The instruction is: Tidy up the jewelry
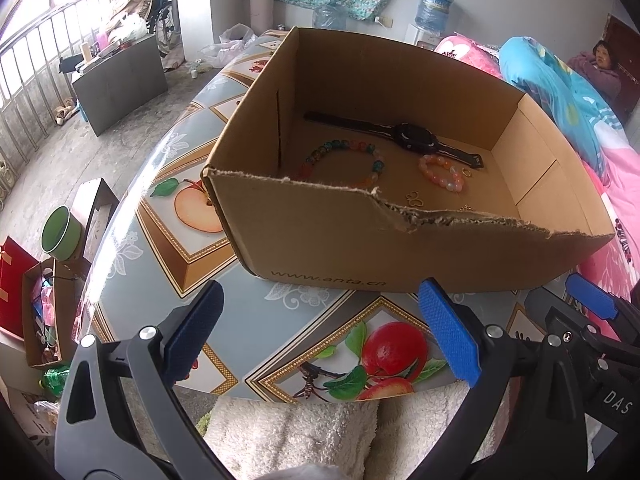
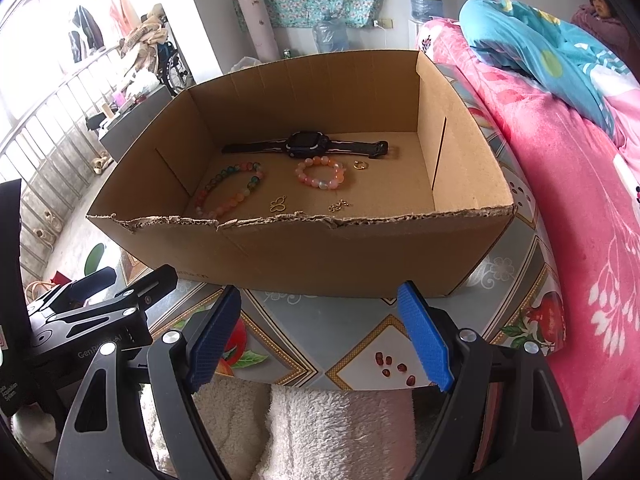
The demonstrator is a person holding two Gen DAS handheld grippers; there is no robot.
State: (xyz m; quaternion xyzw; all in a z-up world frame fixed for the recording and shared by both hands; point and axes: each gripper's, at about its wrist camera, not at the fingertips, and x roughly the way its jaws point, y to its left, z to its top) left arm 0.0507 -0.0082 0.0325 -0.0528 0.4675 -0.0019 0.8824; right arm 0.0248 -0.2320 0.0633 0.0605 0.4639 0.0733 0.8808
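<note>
Hovering over the near edge of a fruit-patterned tabletop [image 2: 360,340], the right gripper [image 2: 320,340] has its blue-padded fingers [image 2: 424,336] spread wide, nothing between them and nothing touched. The left gripper [image 1: 324,332] hangs just beside it at the same edge, its fingers [image 1: 448,332] equally far apart and empty; each tool shows at the margin of the other's camera.

A torn-rimmed box [image 2: 300,256] stands on the tabletop just beyond both sets of fingertips, its near wall facing them. All the jewelry lies on the box floor. A black watch [image 2: 304,146] stretches flat toward the far wall, strap ends out to either side. In front of it, seen from the right wrist, a multicolored bead bracelet [image 2: 230,192] lies toward the box's left wall and a smaller pink bracelet [image 2: 320,174] sits near the middle, close to the watch. A small gold ring [image 2: 360,165] rests just right of the pink bracelet. Nearer the front wall lie a gold butterfly-shaped charm [image 2: 278,203] and, to its right, a small gold piece [image 2: 339,205] too tiny to identify.

A fuzzy white cloth [image 2: 320,432] shows below the grippers at the table's near edge. A pink floral blanket [image 2: 580,220] covers a bed along the tabletop's right side.
</note>
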